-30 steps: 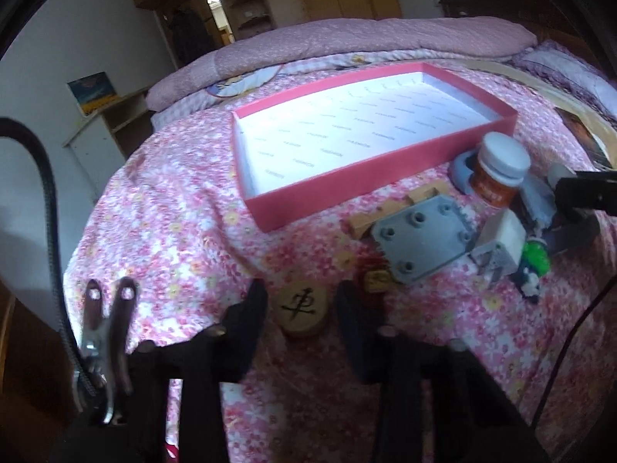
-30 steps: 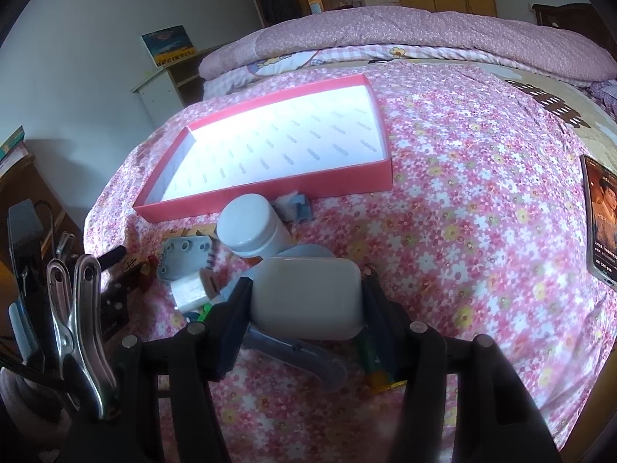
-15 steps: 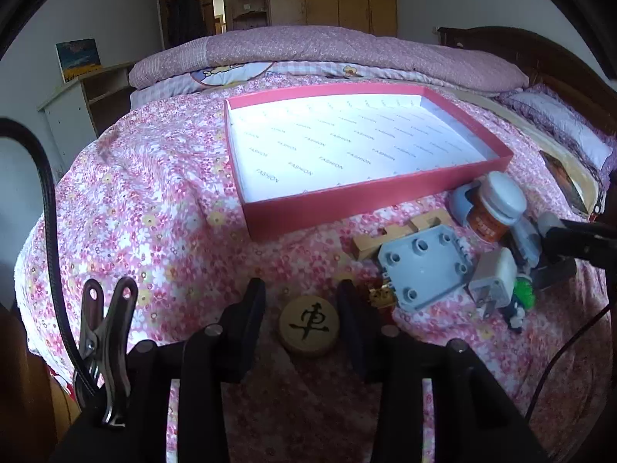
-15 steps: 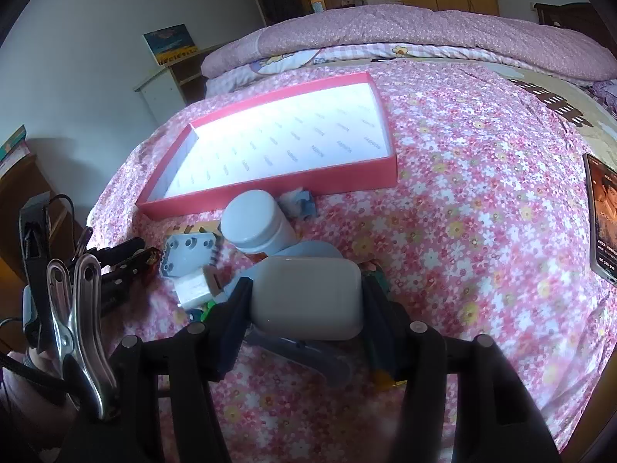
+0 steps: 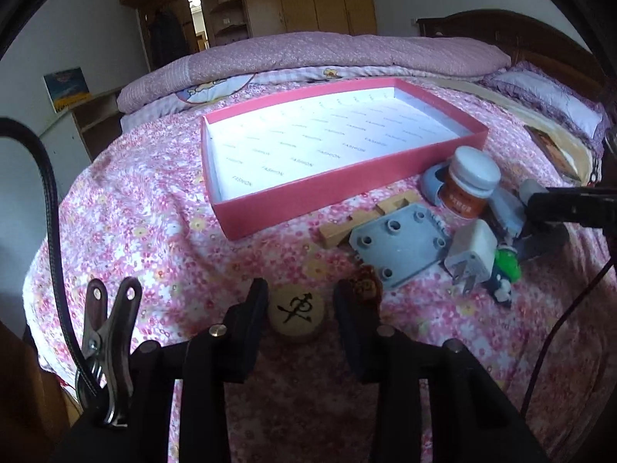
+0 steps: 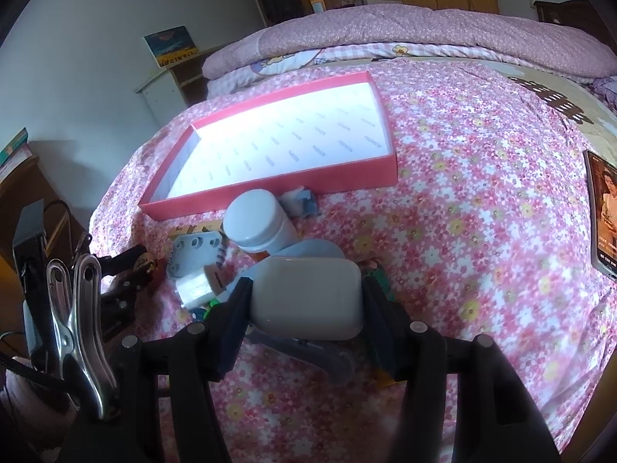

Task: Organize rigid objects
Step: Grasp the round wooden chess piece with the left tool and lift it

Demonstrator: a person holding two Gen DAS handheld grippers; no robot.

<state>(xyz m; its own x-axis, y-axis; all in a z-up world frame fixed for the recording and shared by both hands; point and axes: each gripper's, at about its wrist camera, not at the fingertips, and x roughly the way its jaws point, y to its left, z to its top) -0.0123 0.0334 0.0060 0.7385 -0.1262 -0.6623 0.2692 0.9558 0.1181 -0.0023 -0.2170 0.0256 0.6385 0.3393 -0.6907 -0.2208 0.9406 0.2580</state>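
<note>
Left wrist view: my left gripper [image 5: 297,310] sits at bottom centre, its jaws have just been closing around the round wooden chess piece [image 5: 296,313]; left pad touches it, a sliver of gap shows on the right, so not pinching yet. Pink box [image 5: 270,214] lies upper centre on the floral bedspread [image 5: 135,212]. Grey plate [image 5: 399,245], white charger [image 5: 471,254], orange-label bottle [image 5: 469,185] clustered right.

Right wrist view: my right gripper [image 6: 304,301] at lower centre is clamped on the white case [image 6: 306,295], both pads pressed against its sides. Box sits upper left-centre, bottle just below it.
</note>
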